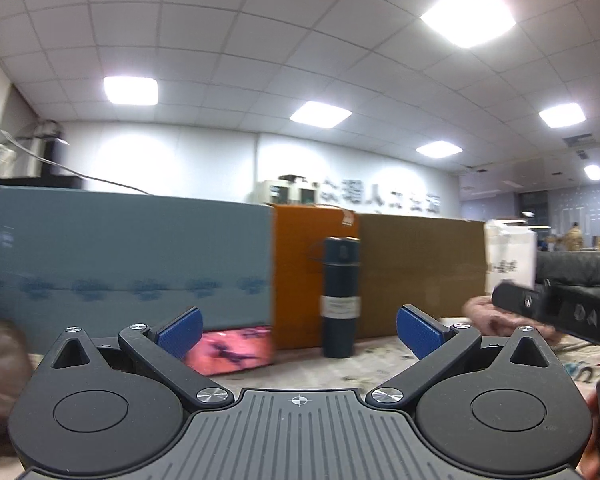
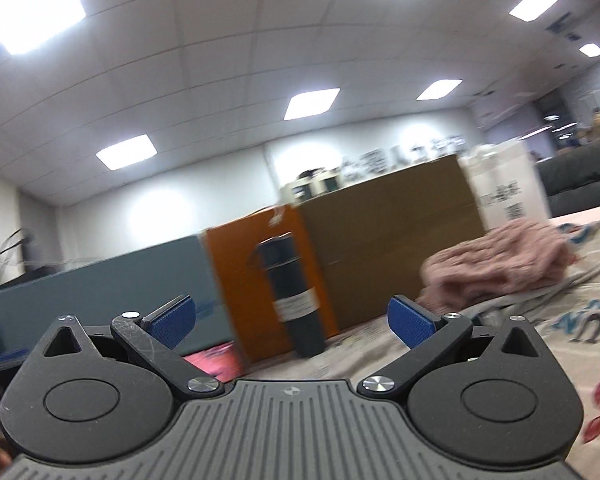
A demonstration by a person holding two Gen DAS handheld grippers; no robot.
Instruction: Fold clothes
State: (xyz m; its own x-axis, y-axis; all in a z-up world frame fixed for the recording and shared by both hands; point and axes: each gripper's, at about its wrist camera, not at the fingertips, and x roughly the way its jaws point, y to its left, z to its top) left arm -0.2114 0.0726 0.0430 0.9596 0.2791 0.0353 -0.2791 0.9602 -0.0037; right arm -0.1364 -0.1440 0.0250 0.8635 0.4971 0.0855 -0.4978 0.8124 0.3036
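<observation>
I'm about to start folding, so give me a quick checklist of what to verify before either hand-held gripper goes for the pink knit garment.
1. Left hand-held gripper open and holding nothing: ok.
2. Right hand-held gripper open and holding nothing: ok.
3. Crumpled pink knit garment in view on the printed cloth table cover: ok.
4. Garment spread flat for folding: not ok, it lies bunched.
5. Tall dark cylindrical flask clear of the garment: ok, it stands apart, to its left.
6. Garment's edges and sleeves located: cannot tell.
</observation>
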